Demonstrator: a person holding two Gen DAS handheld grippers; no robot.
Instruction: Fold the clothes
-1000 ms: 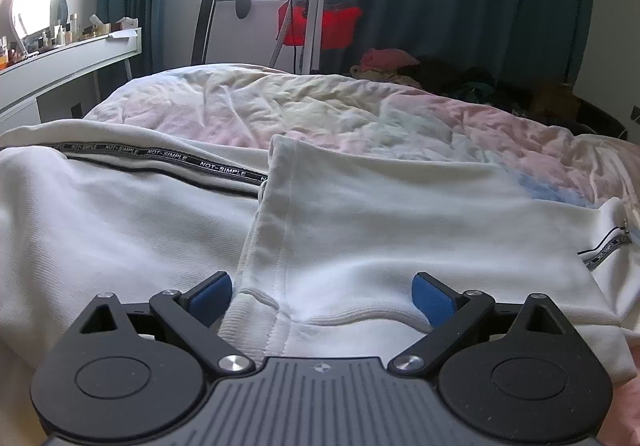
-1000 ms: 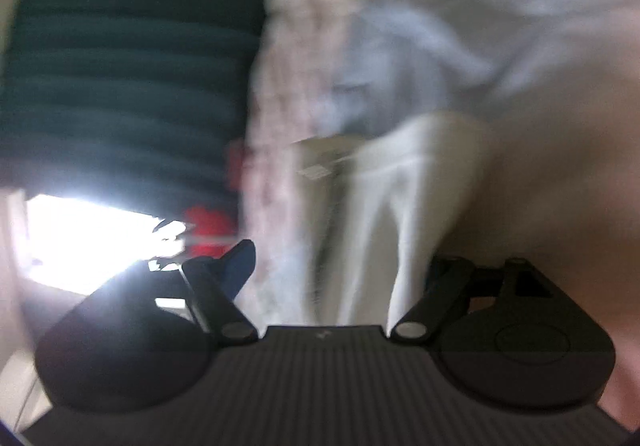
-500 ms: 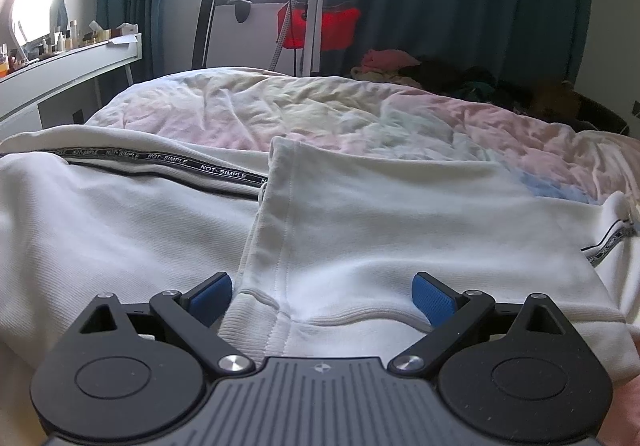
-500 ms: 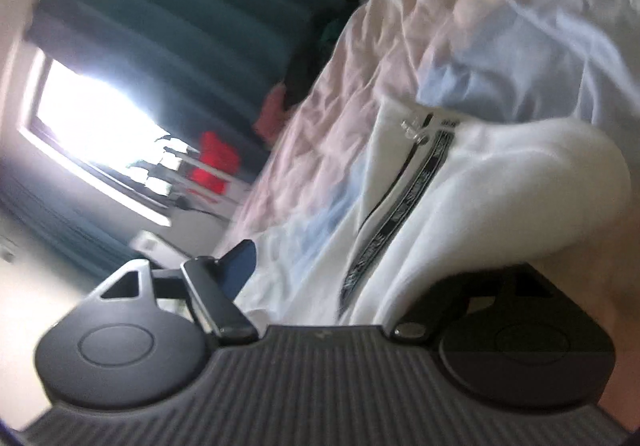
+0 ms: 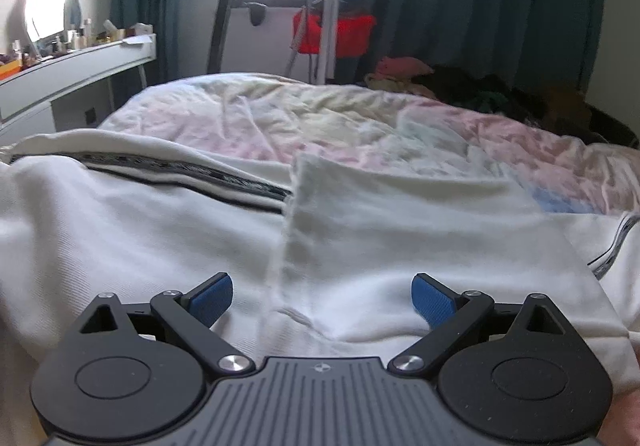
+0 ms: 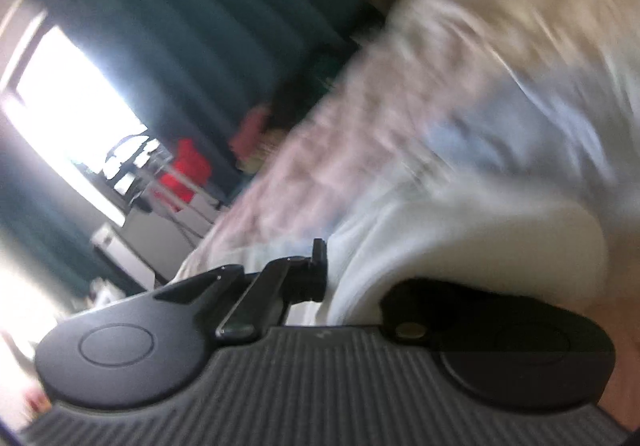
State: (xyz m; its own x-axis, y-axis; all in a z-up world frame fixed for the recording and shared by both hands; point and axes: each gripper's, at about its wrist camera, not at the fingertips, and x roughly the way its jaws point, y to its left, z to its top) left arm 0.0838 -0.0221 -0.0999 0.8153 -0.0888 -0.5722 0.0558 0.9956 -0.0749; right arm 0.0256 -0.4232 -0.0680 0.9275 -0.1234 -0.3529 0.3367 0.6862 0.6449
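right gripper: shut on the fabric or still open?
Shut on it. In the right wrist view the right gripper has its fingers drawn together, with the white garment bunched between them and draped over the right finger.

Left hand-held gripper [image 5: 322, 296] jaws spread wide, right hand-held gripper [image 6: 326, 278] clamped, tilted

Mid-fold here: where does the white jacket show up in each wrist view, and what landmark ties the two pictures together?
Left wrist: white jacket fills the lower middle, spread on the bed, just beyond the open left gripper.
Right wrist: white jacket bunches at lower centre-right, blurred, against the shut right gripper.
Shared landmark: the red bag by the window.
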